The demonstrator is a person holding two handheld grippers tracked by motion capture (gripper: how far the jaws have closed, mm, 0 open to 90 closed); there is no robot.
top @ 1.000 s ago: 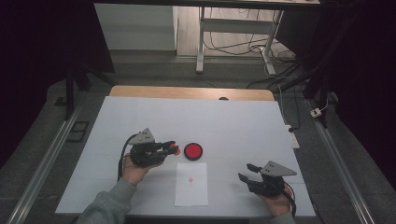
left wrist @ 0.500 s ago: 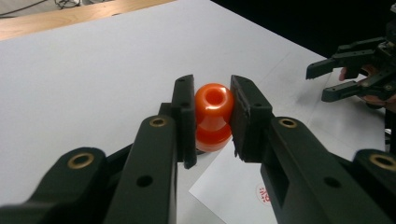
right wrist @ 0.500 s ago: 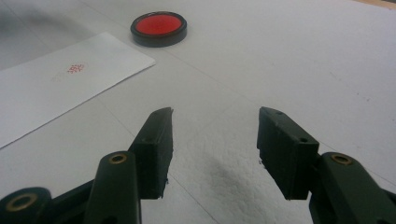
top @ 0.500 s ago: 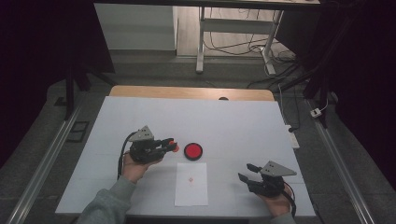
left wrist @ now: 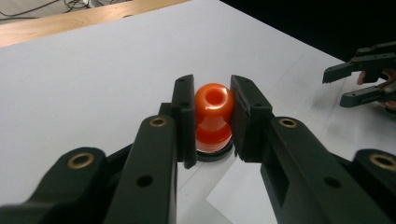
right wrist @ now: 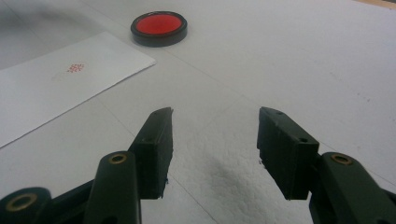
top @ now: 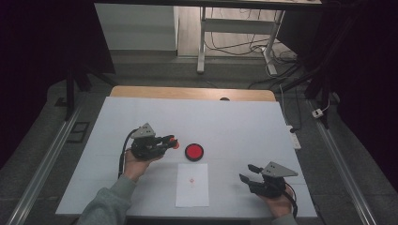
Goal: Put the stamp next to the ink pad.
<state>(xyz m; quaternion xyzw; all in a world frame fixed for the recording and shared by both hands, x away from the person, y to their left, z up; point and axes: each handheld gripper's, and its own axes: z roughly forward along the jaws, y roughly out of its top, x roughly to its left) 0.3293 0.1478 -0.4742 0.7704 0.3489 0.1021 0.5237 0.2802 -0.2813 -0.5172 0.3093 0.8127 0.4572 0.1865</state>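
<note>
Grips a small orange stamp (left wrist: 214,112) with the left gripper (top: 170,139). Squeezes it from both sides with the two black fingers (left wrist: 184,116), shut tight on its round body. Keeps the stamp near the middle of the white worktop (top: 234,122), just left of a round red ink pad (top: 194,152) with a black rim, close to it but not touching in the high view. Cannot tell if the stamp's bottom touches the worktop. Wraps the left hand (top: 133,164) around the gripper from below, with a grey sleeve behind it. Just below the ink pad, a white sheet of paper (top: 192,185), flat on the worktop, with a tiny red mark (top: 192,181) near its top. Far over at the right front corner, the right gripper (top: 248,172), held in the right hand (top: 277,204), well apart from the stamp, the pad and the paper. Points toward the pad, low over the worktop, with its fingers about half open. Nothing between them, just bare white worktop.
</note>
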